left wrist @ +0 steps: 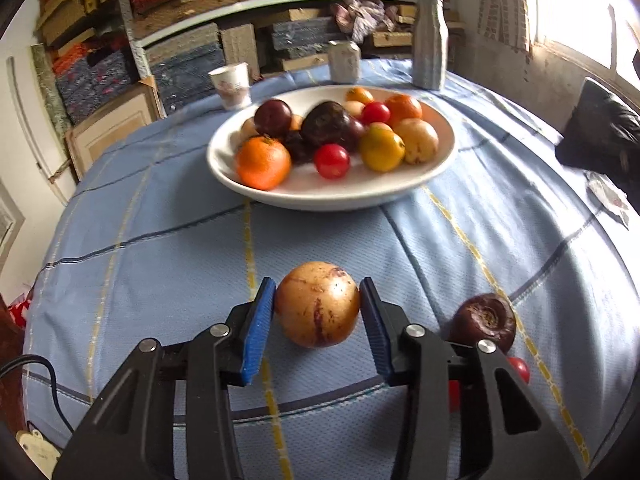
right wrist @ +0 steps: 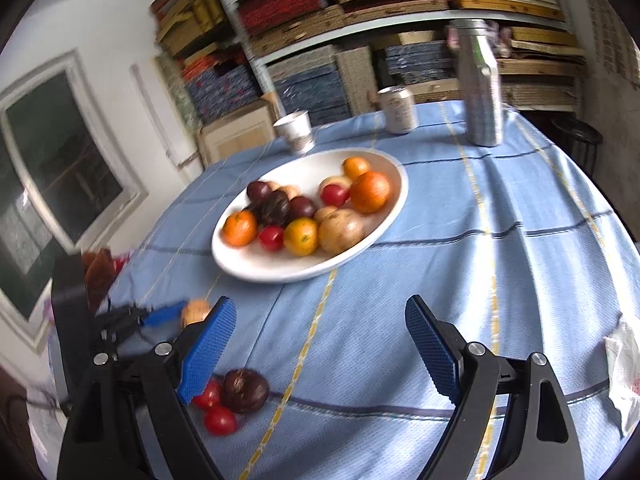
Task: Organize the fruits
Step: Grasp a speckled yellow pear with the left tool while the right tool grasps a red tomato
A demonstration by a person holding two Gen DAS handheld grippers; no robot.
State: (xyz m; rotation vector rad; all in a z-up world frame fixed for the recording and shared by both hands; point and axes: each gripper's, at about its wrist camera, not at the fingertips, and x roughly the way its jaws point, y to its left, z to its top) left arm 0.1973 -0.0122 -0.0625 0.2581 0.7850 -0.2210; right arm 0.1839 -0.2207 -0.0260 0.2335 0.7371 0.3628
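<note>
So my left gripper (left wrist: pixel 318 312) has its blue pads right up against the round tan fruit (left wrist: pixel 317 304), which sits on the blue tablecloth (left wrist: pixel 160 240) in front of the white bowl (left wrist: pixel 436 168). The right gripper (right wrist: pixel 320 348) hangs wide open and empty. My worry is that it's a smooth ball gripped near its widest part, so an off-center squeeze could squirt it out toward the dark fruit (left wrist: pixel 484 322) and the tomatoes (right wrist: pixel 218 420) near the table edge

Home storeroom: cloth-covered table (left wrist: pixel 160 240), shelves (left wrist: pixel 192 8) stacked with mats.

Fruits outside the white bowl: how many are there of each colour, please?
Tan fruit: 1
Dark purple fruit: 1
Red fruits: 2
Total: 4
</note>
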